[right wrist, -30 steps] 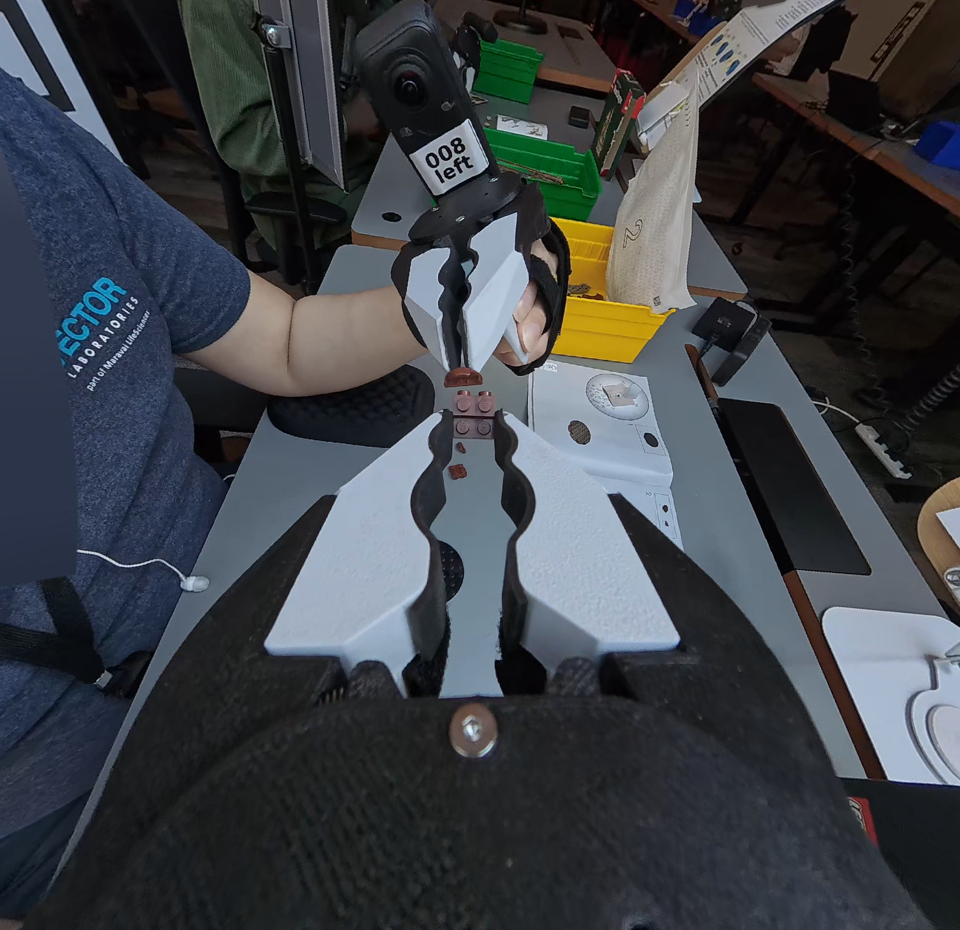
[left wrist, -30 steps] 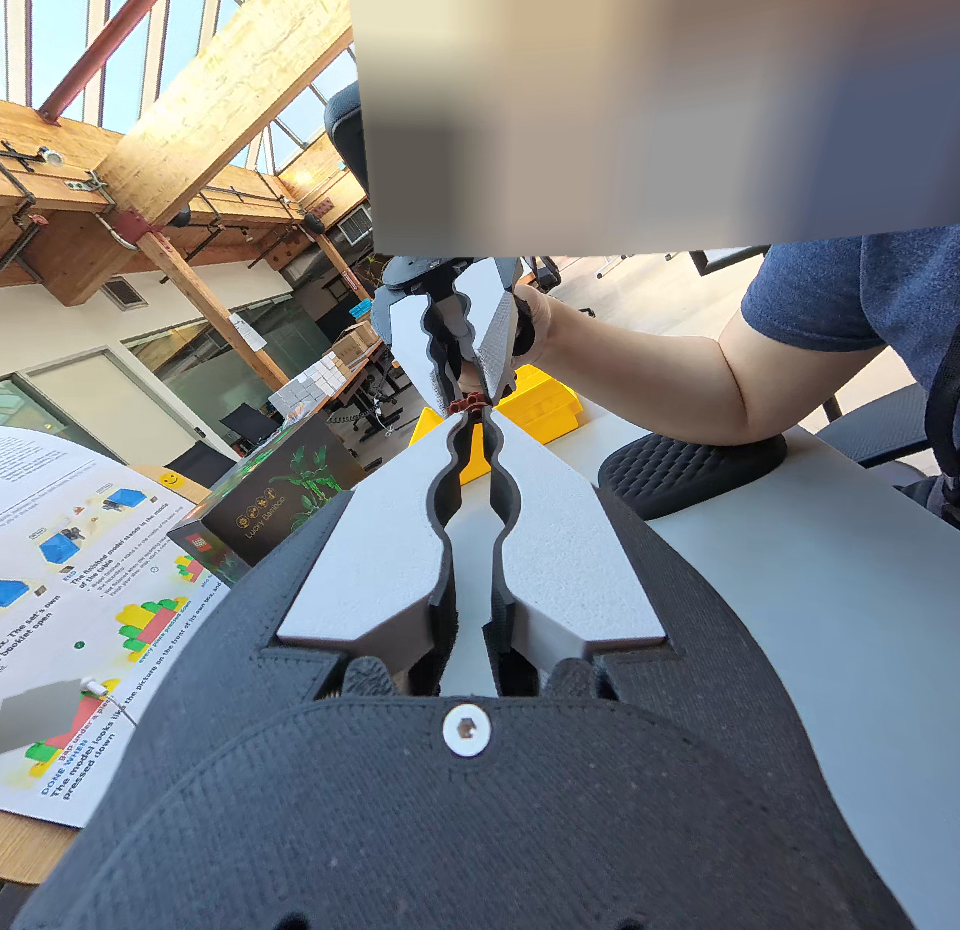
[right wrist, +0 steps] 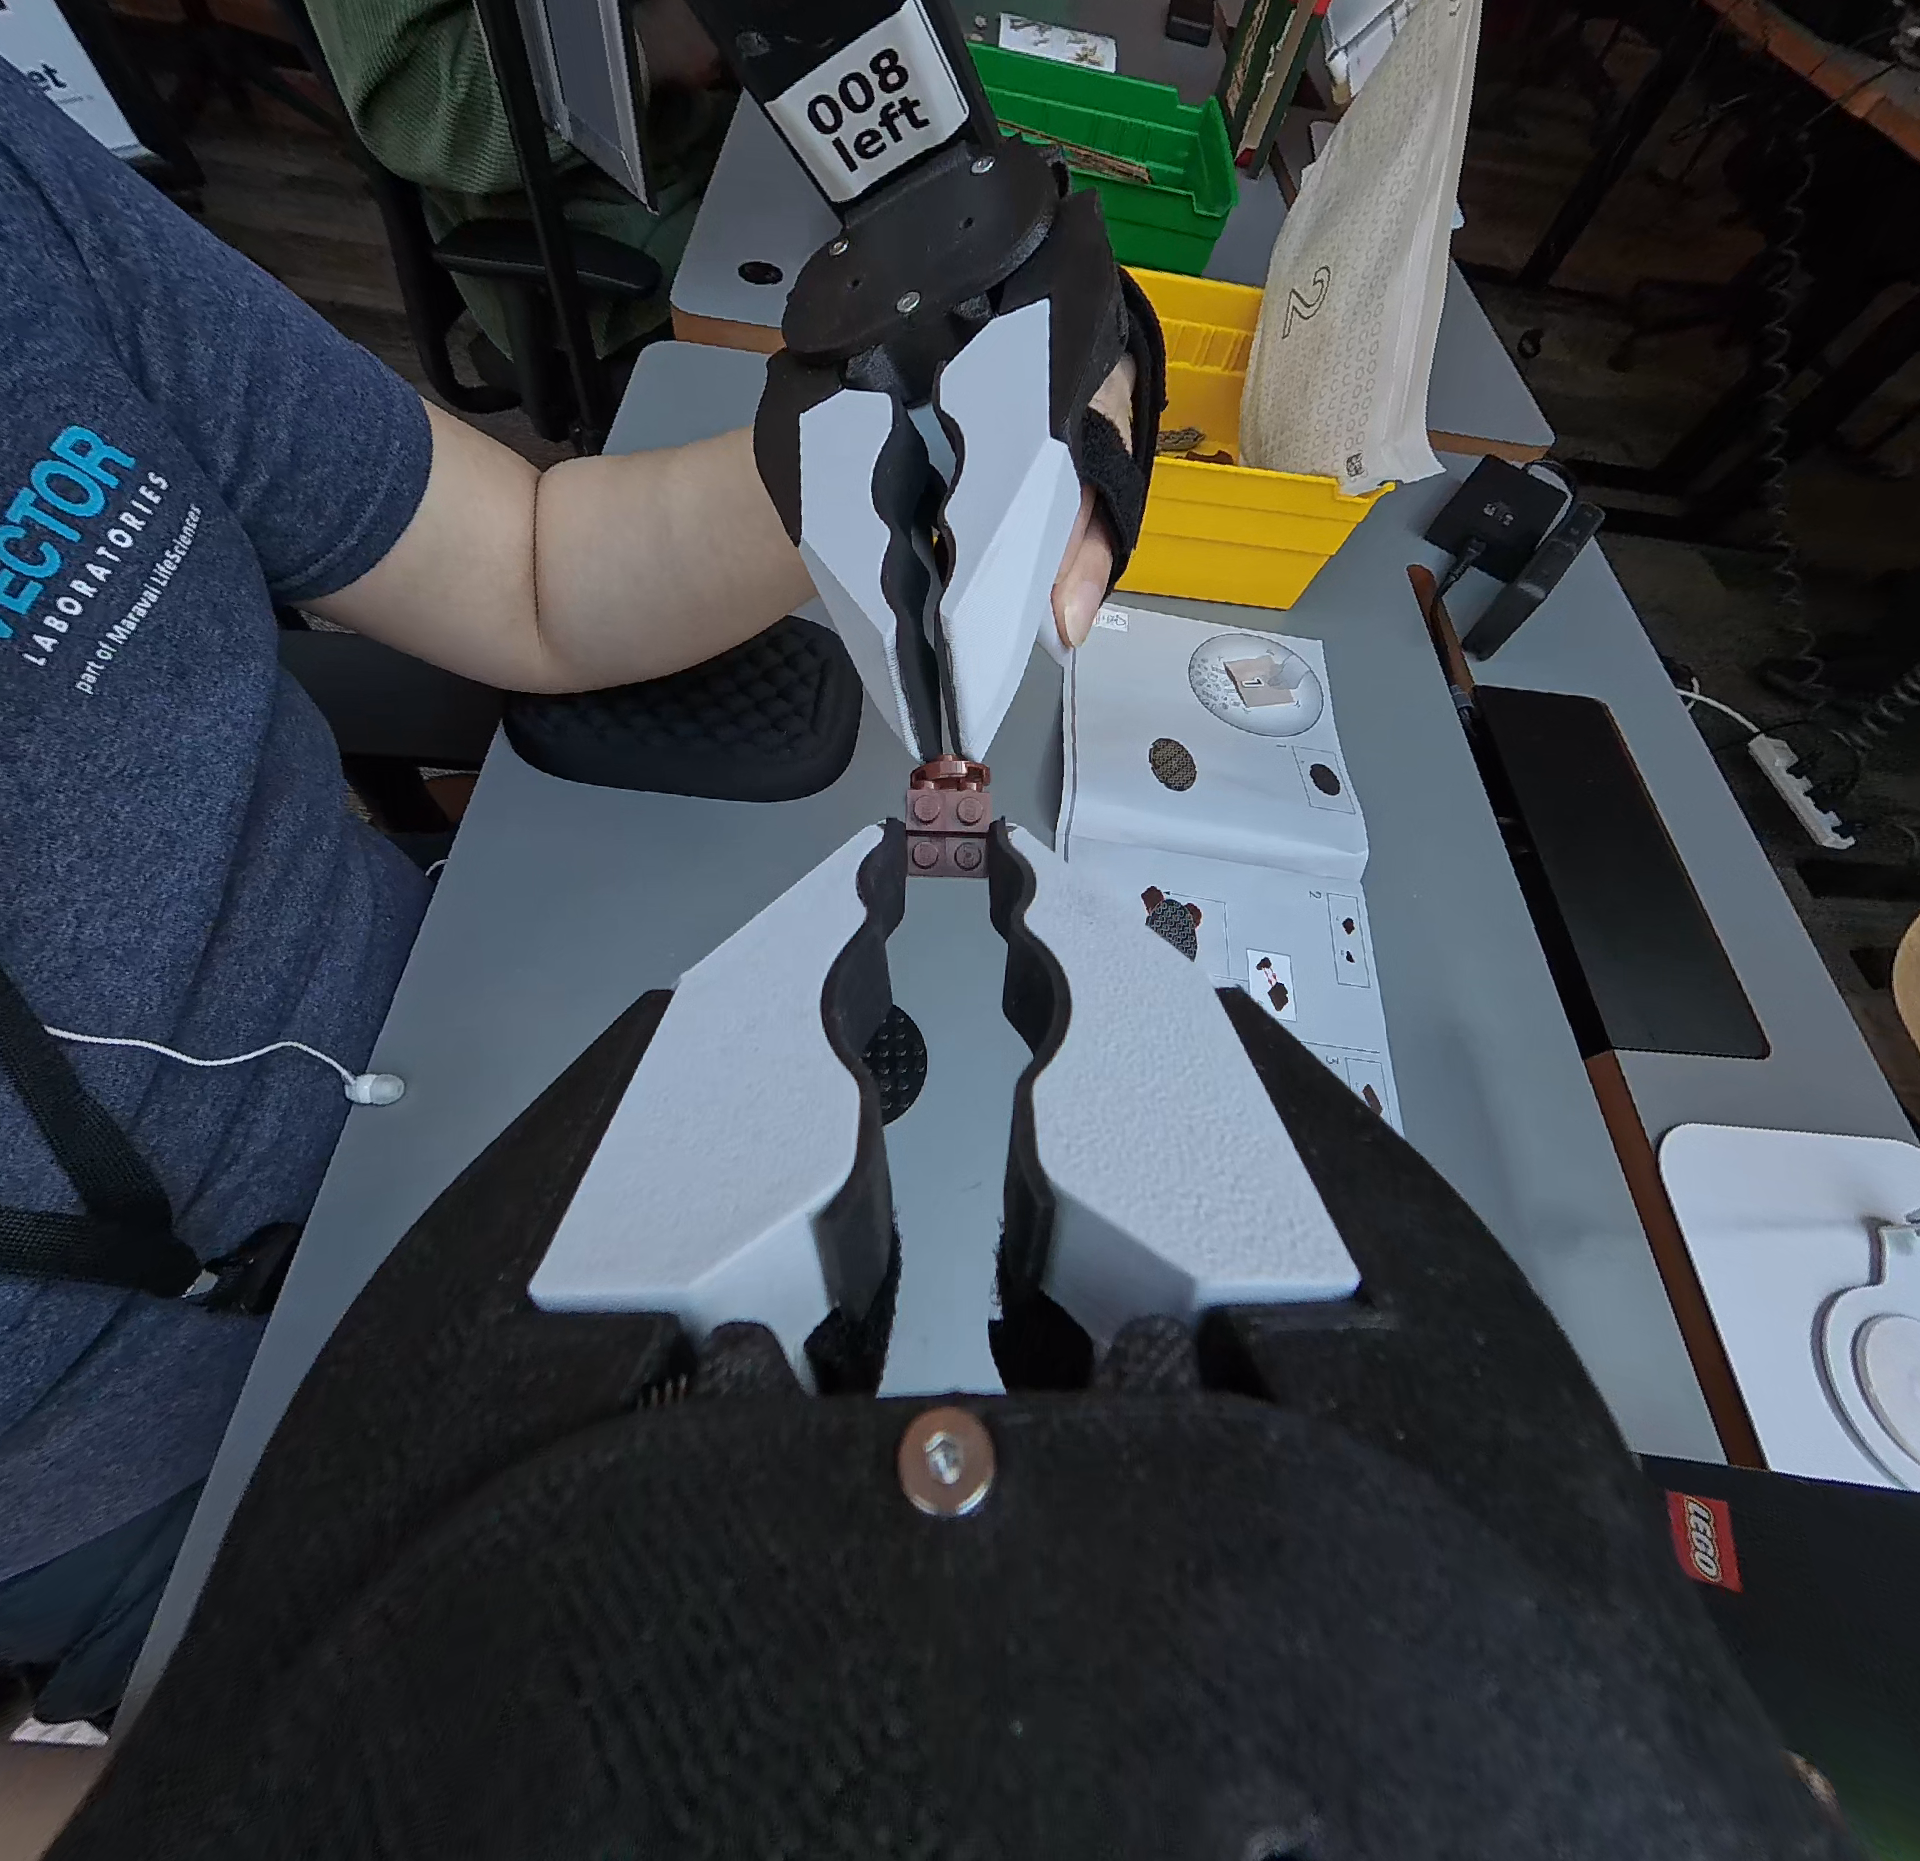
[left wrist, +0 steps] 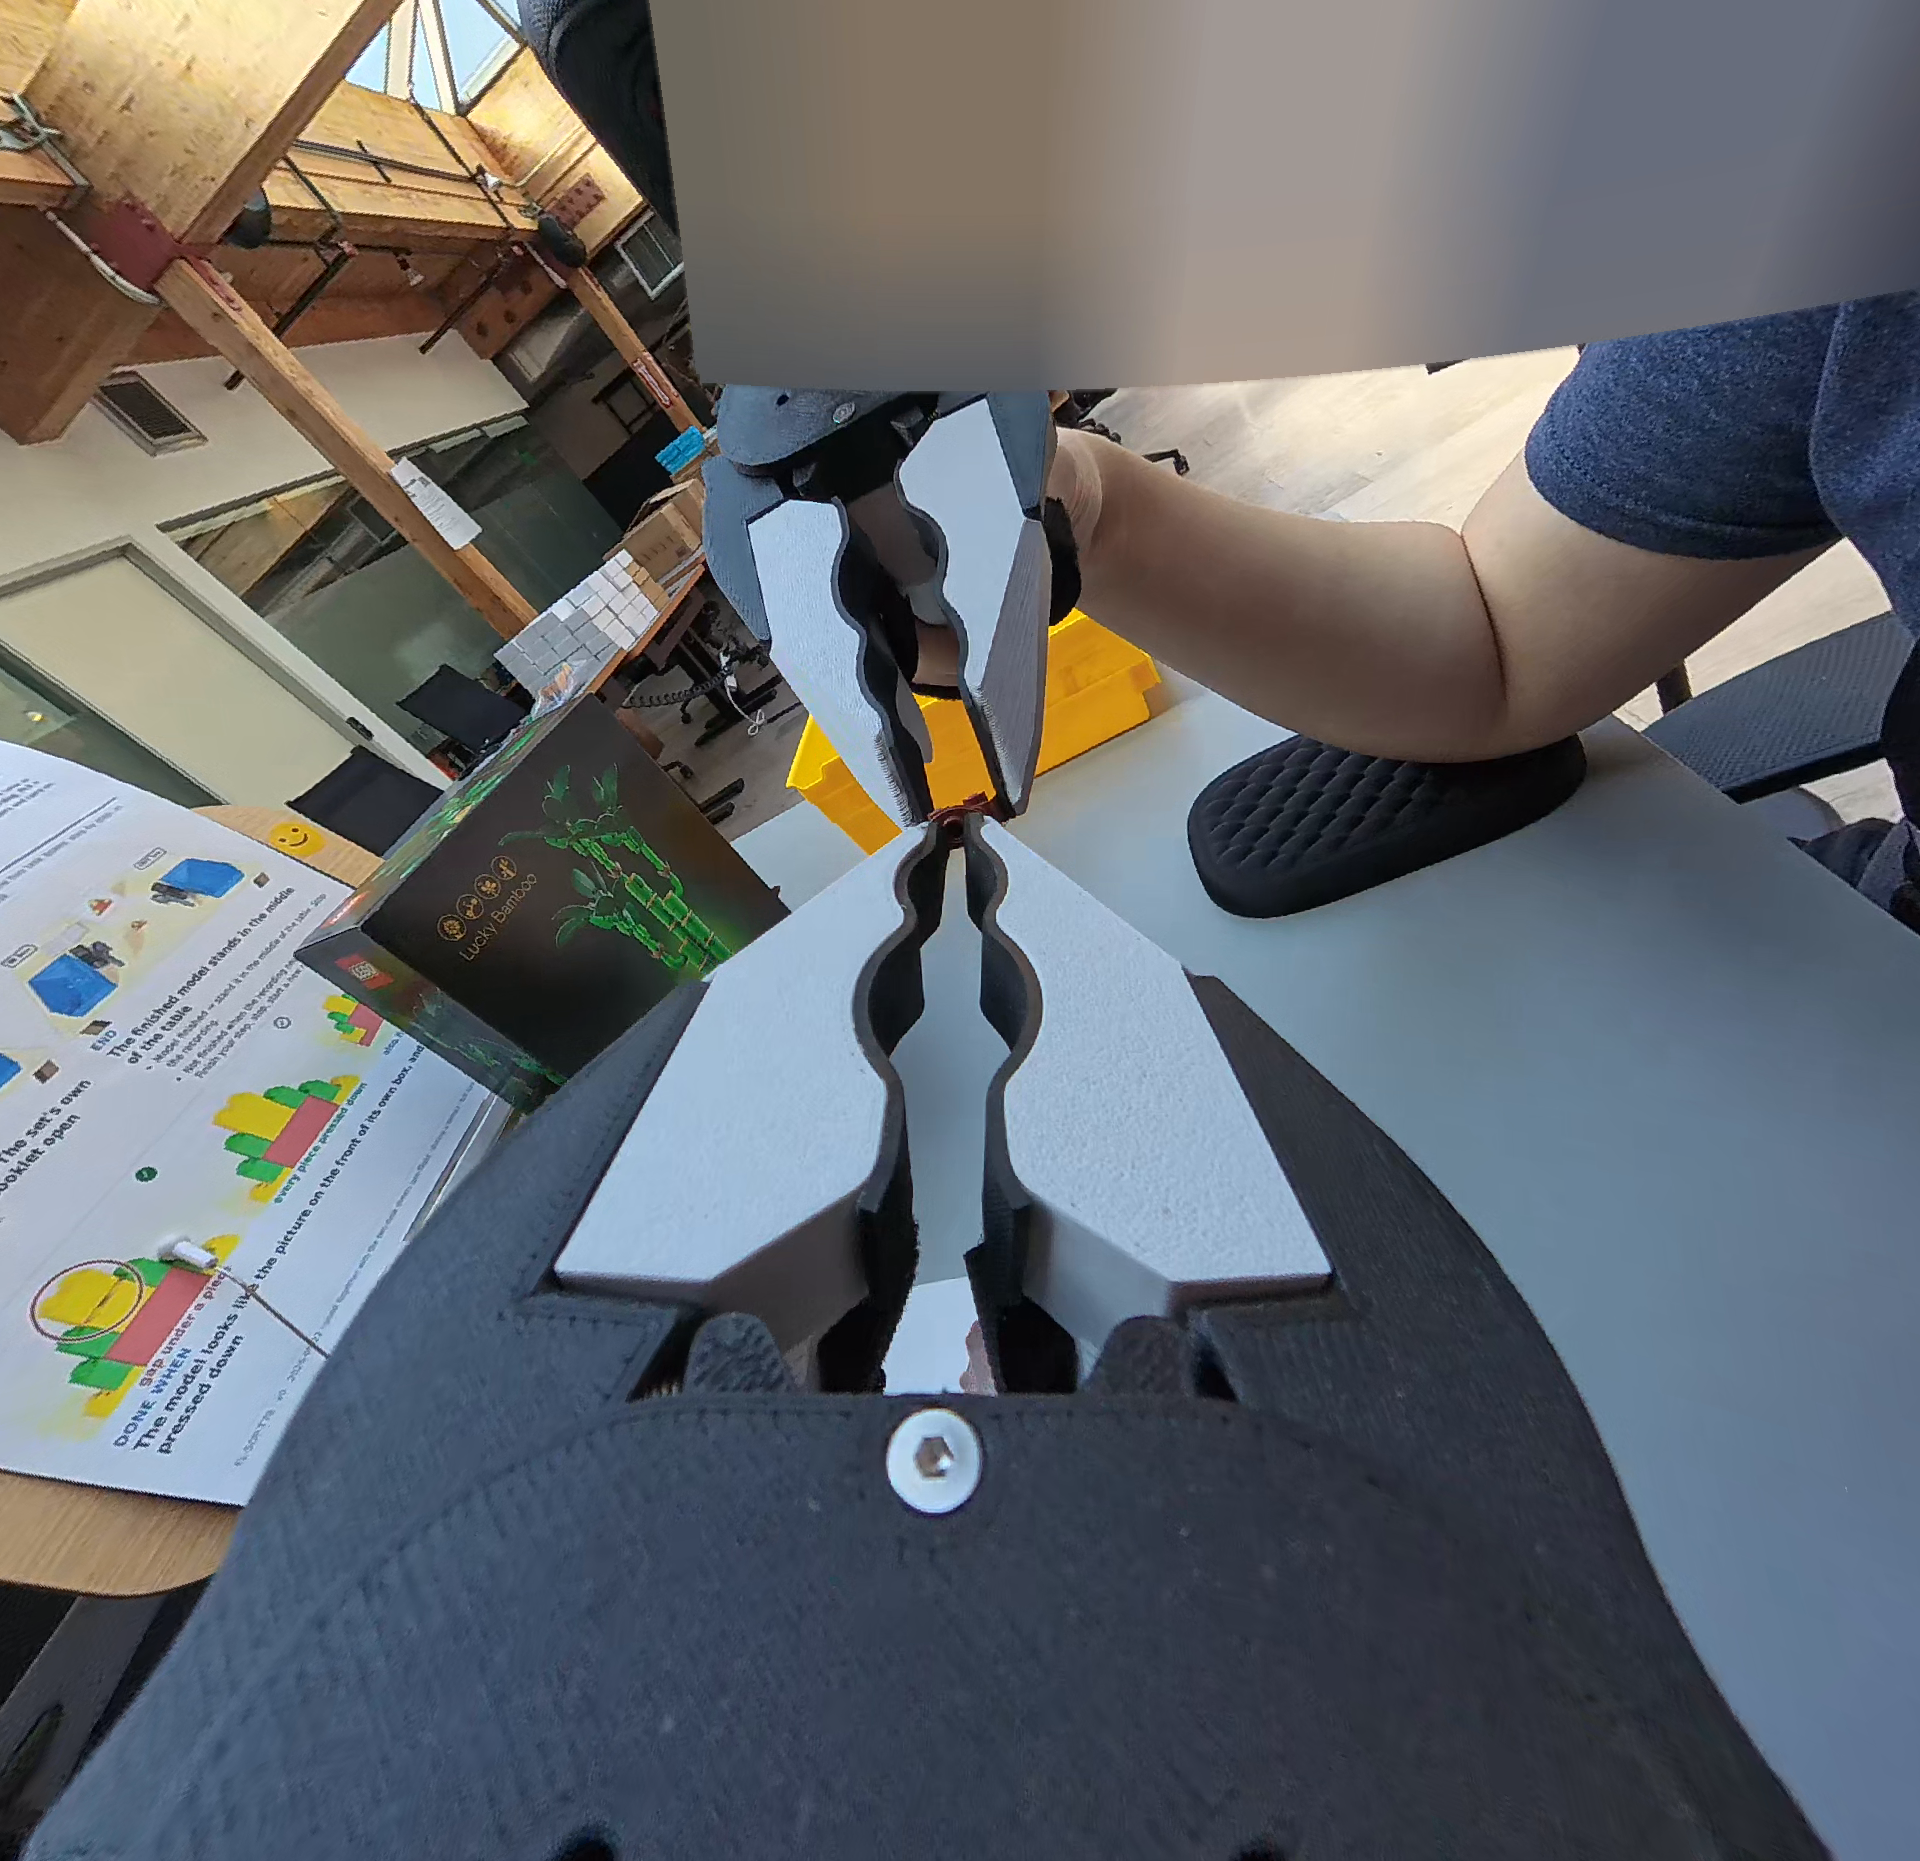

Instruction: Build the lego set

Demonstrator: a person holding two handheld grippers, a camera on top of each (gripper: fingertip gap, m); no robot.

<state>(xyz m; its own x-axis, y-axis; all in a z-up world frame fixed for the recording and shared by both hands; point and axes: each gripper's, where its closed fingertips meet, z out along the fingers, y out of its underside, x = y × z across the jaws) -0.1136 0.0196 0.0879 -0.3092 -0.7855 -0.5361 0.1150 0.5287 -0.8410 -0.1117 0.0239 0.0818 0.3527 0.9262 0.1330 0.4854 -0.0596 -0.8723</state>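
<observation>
My right gripper point(right wrist: 945, 843) is shut on a small brown bracket brick point(right wrist: 947, 835), studs facing the camera, held above the grey table point(right wrist: 582, 918). My left gripper point(right wrist: 940, 751) comes down from above, shut on a small round brown piece point(right wrist: 950, 772) that touches the top of the bracket brick. In the left wrist view my left gripper point(left wrist: 954, 829) is shut on the round brown piece point(left wrist: 954, 822), tip to tip with the right gripper point(left wrist: 951, 798). A round dark baseplate point(right wrist: 896, 1061) lies on the table below.
An open instruction booklet point(right wrist: 1216, 824) lies right of the grippers. A yellow bin point(right wrist: 1216, 502) and a paper bag point(right wrist: 1351, 253) stand behind it. A black arm rest pad point(right wrist: 686, 710) is at the left. The set's box point(left wrist: 551, 918) stands near a printed sheet point(left wrist: 156, 1136). The tips of both grippers are at nearly the same place.
The two grippers have closed the gap: the round brown piece, a little above the bracket brick before, now touches its top. Both grippers look nearer in each view.
</observation>
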